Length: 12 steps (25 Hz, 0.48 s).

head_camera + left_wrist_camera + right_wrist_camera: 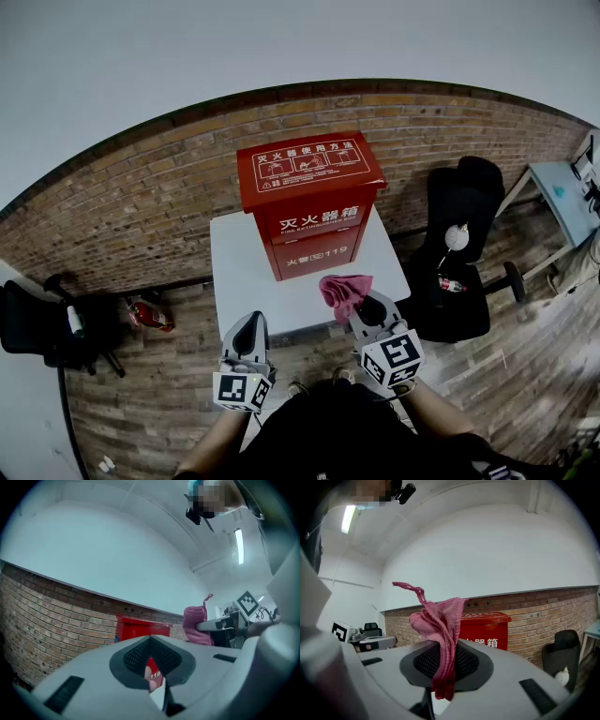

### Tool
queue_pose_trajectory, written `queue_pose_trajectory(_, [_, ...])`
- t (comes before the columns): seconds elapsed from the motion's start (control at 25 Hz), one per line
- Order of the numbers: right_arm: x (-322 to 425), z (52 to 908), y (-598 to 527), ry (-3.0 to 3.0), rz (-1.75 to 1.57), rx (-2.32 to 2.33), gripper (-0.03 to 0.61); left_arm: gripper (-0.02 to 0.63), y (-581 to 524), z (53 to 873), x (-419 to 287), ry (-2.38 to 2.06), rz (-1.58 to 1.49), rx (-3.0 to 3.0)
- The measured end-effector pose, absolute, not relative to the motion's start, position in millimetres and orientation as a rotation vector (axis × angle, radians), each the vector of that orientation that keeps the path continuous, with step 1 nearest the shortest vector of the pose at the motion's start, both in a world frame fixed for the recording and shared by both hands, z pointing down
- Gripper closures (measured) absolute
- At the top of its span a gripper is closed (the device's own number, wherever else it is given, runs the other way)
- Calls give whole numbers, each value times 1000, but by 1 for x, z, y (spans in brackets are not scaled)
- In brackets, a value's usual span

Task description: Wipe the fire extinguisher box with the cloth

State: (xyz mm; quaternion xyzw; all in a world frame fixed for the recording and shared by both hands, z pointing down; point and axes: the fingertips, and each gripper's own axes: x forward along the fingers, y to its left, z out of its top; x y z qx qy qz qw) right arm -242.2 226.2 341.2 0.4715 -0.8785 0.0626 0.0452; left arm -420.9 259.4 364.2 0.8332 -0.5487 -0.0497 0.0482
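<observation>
The box (311, 202) stands on the worktop (244, 281), toward its back, before the wall (141, 206). The cloth (344, 291) sits in the right tool (368, 314), just before the box. The left tool (247, 330) is at the worktop's near left edge. A chair (464, 244) stands right of the worktop.

Camera positions, as I read them from my station:

- Head view: I look from above and behind, facing forward and steeply down. The left gripper (250, 323) and right gripper (364, 307) sit near the bottom edge. The tabletop (239, 272) and fire extinguisher box (311, 202) lie farther out, with the brick wall (141, 206) beyond them.
- Left gripper view: I sit low, close behind its jaws, facing forward and tilted upward, with the box some way ahead.
- Right gripper view: same low, close seat. The cloth (440, 630) hangs right before the lens.
- Shared: all three views take in the box and the brick wall. Each gripper view catches the other gripper at its inner edge
</observation>
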Motion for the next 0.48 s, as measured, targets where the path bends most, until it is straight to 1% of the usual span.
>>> queue_pose_trajectory(0.48, [-254, 340, 232, -2669, 197, 1479, 511, 580, 261, 363, -434, -1637, -173, 2553])
